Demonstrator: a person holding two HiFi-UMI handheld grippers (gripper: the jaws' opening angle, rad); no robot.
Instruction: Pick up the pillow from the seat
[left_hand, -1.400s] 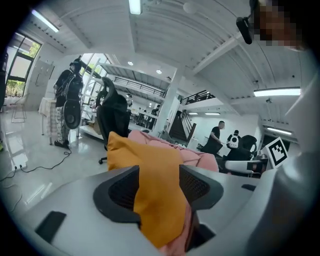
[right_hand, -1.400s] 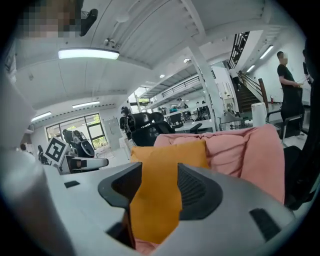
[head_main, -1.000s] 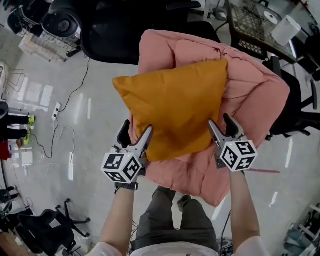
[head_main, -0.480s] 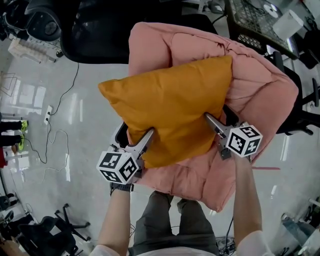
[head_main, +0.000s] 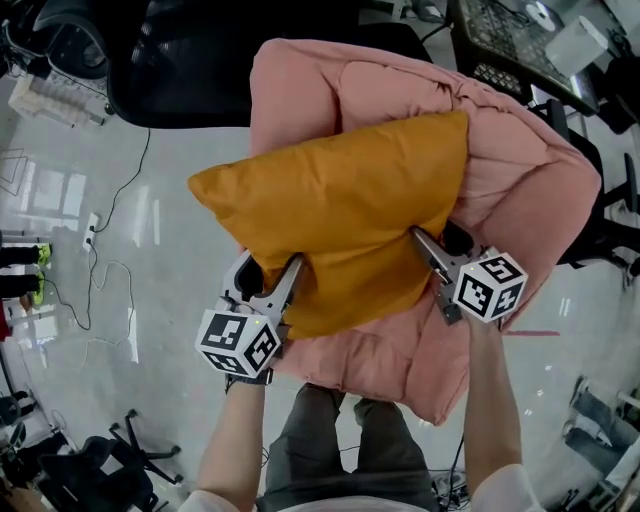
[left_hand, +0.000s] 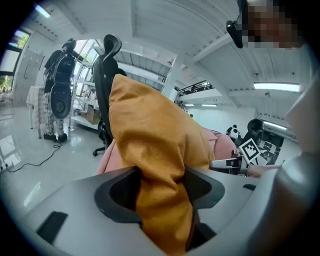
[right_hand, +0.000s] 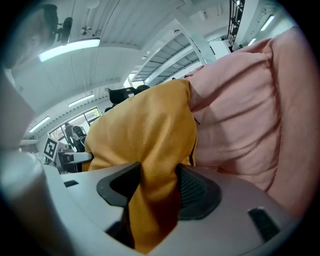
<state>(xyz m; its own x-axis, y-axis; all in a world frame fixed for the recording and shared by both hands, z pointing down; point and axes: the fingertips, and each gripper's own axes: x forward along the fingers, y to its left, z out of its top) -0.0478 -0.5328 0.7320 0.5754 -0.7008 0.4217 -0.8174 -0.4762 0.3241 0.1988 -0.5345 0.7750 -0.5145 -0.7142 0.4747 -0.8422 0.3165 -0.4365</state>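
Note:
An orange pillow (head_main: 340, 215) lies tilted on the pink padded seat (head_main: 515, 165). My left gripper (head_main: 272, 268) is at the pillow's near left corner. Its jaws are closing, and orange fabric (left_hand: 150, 135) is bunched between the pads. My right gripper (head_main: 437, 240) is at the near right corner, also closing, with a fold of the pillow (right_hand: 145, 135) pinched between its pads. The pink seat back (right_hand: 240, 115) rises just to the right of that grip. The pillow's near edge is hidden under both grippers.
A black office chair (head_main: 180, 60) stands behind the seat on the left. Cables (head_main: 110, 260) trail over the glossy floor, and another chair base (head_main: 100, 460) is at the lower left. A mesh table (head_main: 500, 50) stands at the back right. The person's legs (head_main: 350, 430) are below the seat.
Both grippers have pushed onto the pillow's near corners and pinched the fabric. The right gripper moved up and away from me. The pillow shifted slightly left.

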